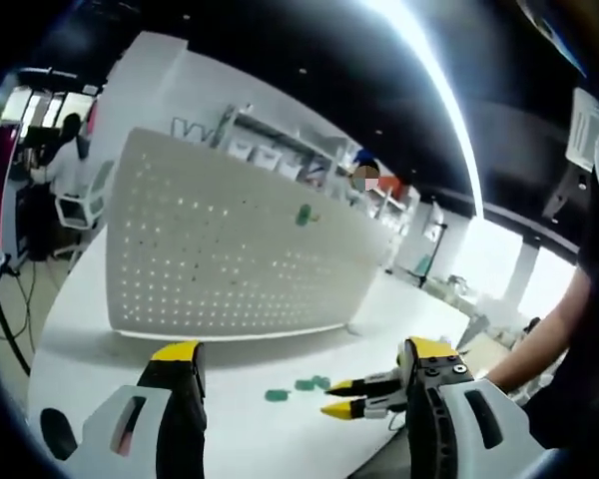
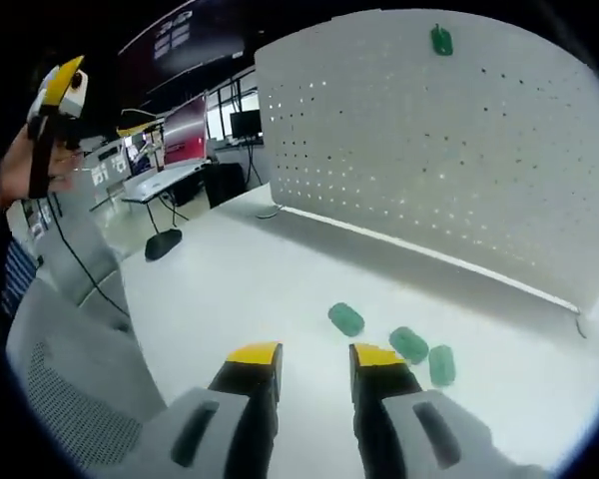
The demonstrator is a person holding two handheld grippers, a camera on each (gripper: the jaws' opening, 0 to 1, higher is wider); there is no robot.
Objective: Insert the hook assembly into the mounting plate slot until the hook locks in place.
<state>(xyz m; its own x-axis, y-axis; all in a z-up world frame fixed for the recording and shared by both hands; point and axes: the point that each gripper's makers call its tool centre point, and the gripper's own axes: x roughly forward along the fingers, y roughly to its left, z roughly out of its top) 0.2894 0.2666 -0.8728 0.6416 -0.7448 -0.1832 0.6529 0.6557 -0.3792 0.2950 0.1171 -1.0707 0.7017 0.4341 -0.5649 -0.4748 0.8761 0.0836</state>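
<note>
Left tongs (image 1: 298, 364) are hanging spread and empty over the white worktop (image 1: 90, 329), the pegboard plate (image 1: 230, 249) standing upright beyond with one green hook (image 1: 303, 214) already on it. Right tongs (image 2: 313, 359) are sitting slightly parted, empty, and nearer: three loose green hooks (image 2: 407, 344) are lying just ahead, rightward, long axes differing. No legible writing.

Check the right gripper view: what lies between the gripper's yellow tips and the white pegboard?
Three green hooks lie loose on the white table, just ahead of the open right gripper. Beyond them the tabletop is bare up to the pegboard.
</note>
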